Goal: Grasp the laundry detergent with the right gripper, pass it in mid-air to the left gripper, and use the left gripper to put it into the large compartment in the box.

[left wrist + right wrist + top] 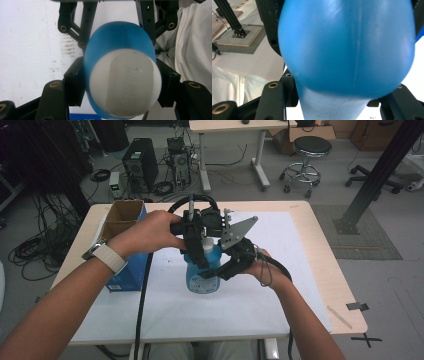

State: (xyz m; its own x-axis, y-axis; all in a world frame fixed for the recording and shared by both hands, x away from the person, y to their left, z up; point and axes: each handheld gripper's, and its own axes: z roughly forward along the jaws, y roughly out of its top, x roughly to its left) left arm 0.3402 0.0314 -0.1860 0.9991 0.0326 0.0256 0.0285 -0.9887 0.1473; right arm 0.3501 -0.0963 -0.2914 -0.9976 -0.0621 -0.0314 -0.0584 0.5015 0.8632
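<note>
A blue bottle (202, 276) with a white cap (207, 245) stands upright on the white mat (280, 285) in the middle of the table. My left gripper (202, 251) comes down from above and is shut on the cap. The left gripper view looks straight down on the cap (125, 83), with a black pad tight against each side and the blue bottle (117, 35) below. My right gripper (220, 269) reaches in from the right and is shut on the bottle's body. In the right gripper view the bottle (347, 47) bulges between the jaws.
An open blue cardboard box (125, 245) stands at the table's left edge, close behind my left hand. A strip of tape (339, 316) lies near the front right corner. Cables trail from both grippers toward the front edge. Beyond the table are a computer tower (141, 162) and a stool (306, 157).
</note>
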